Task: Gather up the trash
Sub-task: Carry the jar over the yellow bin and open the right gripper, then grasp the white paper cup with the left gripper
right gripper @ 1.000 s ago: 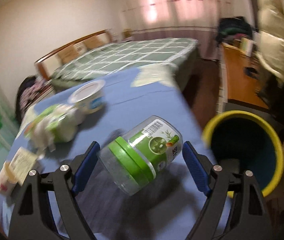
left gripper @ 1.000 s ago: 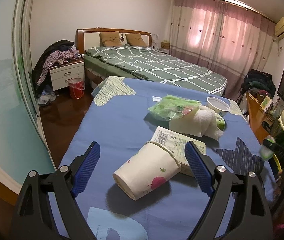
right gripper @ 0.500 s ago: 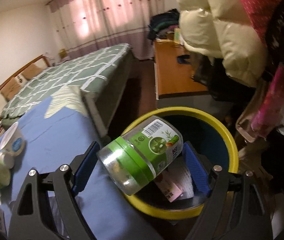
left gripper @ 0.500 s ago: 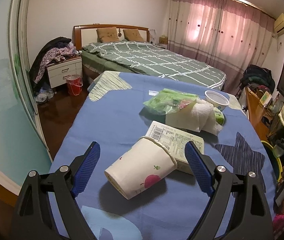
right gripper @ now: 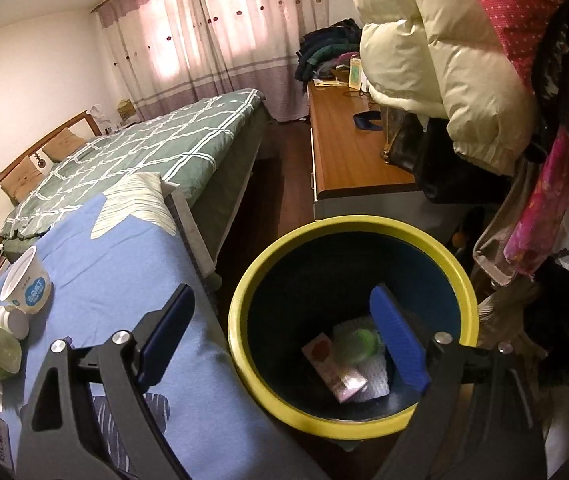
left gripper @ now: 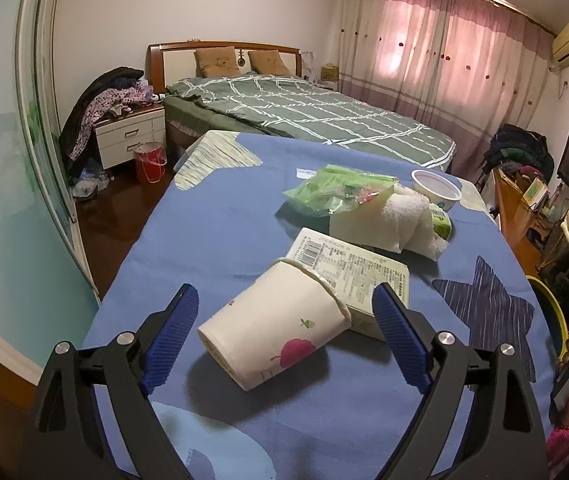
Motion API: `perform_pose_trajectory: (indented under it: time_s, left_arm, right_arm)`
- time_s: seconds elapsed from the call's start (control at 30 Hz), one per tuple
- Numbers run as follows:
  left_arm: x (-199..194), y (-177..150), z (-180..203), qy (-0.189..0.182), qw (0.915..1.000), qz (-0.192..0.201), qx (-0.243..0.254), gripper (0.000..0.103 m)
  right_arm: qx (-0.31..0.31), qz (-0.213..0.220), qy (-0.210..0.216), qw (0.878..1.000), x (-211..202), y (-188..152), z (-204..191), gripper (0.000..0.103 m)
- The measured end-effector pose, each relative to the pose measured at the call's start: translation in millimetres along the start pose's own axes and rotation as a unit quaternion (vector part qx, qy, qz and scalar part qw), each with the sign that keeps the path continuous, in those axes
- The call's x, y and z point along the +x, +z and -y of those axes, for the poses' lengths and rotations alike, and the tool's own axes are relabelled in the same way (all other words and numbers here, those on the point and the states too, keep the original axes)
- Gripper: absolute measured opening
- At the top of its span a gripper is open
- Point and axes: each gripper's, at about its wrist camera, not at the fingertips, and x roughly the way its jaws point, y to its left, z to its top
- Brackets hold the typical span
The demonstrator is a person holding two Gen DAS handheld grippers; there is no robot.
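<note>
Left wrist view: the left gripper (left gripper: 284,330) is seen spread wide, its blue pads on either side of a paper cup (left gripper: 274,330) without touching it; the cup lies on its side on the blue cloth (left gripper: 212,232), base toward the camera, a red fruit print on its wall; its rim rests against a flat printed box (left gripper: 354,274) just behind it; farther back a folded white towel (left gripper: 396,224) and a green plastic bag (left gripper: 336,194) are heaped together, with a white tub (left gripper: 436,192) standing upright at the far edge; a green checked bed (left gripper: 304,116) is noted beyond the table. Right wrist view: the right gripper (right gripper: 284,340) is likewise spread wide and nothing is held between its pads; it is poised above the yellow-rimmed bin (right gripper: 244,300), which stands on the floor just beside the table edge; the green-lidded jar (right gripper: 358,344) is seen, blurred, inside the bin, lying among a pink carton (right gripper: 332,368) and pale wrappers at the bottom; the same tub is visible on the cloth to the left, upright, near a green-lidded pot (right gripper: 2,354); a cream padded jacket (right gripper: 436,60) hangs above the bin on the right.
</note>
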Motion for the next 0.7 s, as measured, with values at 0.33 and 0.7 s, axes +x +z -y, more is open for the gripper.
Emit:
perform_pose_trajectory:
  time_s: [0.33, 0.7]
  left_arm:
    - [31, -7, 8, 0.041, 0.9983, -0.033, -0.024, 0.090]
    - [49, -4, -3, 0.076, 0.9952, -0.041, -0.045, 0.095]
  right_arm:
    - [-0.003, 0.000, 0.011, 1.000, 0, 0, -2, 0.085]
    - [-0.004, -0.005, 0.024, 1.000, 1, 0, -3, 0.085]
